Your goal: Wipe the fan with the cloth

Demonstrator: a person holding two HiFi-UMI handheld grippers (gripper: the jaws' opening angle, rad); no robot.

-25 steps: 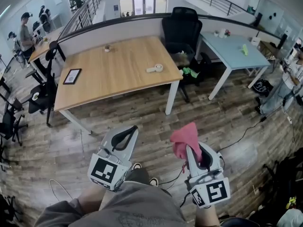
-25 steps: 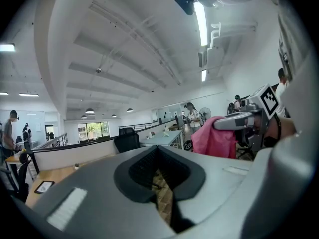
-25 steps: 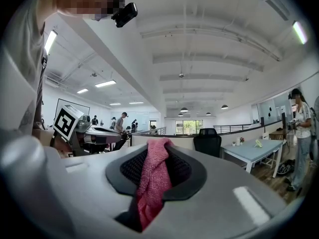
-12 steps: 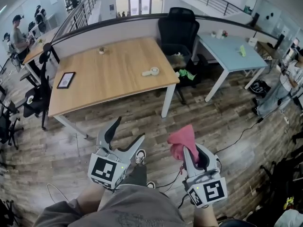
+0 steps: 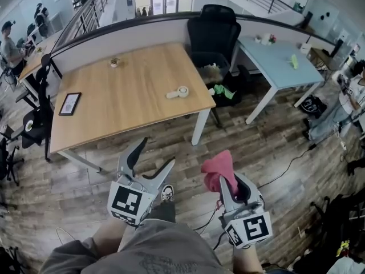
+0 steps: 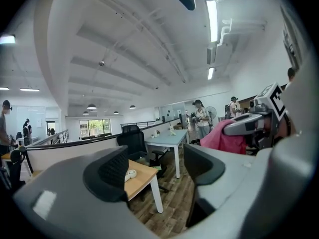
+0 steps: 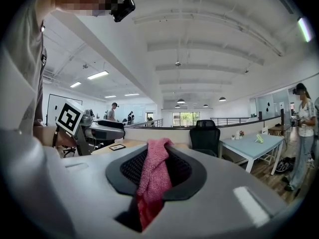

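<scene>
The right gripper has its fingers closed on a pink knitted cloth. The cloth's top bunches up above the fingertips. Its lower end drops into the dark gap between the pads and is hidden there.

The left gripper has just been opening. Its black-padded fingers stand wide apart, with only air and floor between them. Both of the person's hands are hidden behind the marker cubes. The grey shirt is cut off by the bottom edge of the head view.

The small white fan, a round head on a short handle, lies on the light wooden worktop. It sits near the worktop's front right corner, close to the right edge and well apart from both grippers. It is too small for its grille or blades to be made out.

A flat black tablet lies near the worktop's left edge. A small item near the far edge cannot be identified.

A bare strip of wood-plank floor separates the grippers from the worktop's near edge and its white legs. A black office chair stands at the far right corner, between this worktop and a pale blue worktop. A dark cable trails over the floor to the right of the right gripper.
</scene>
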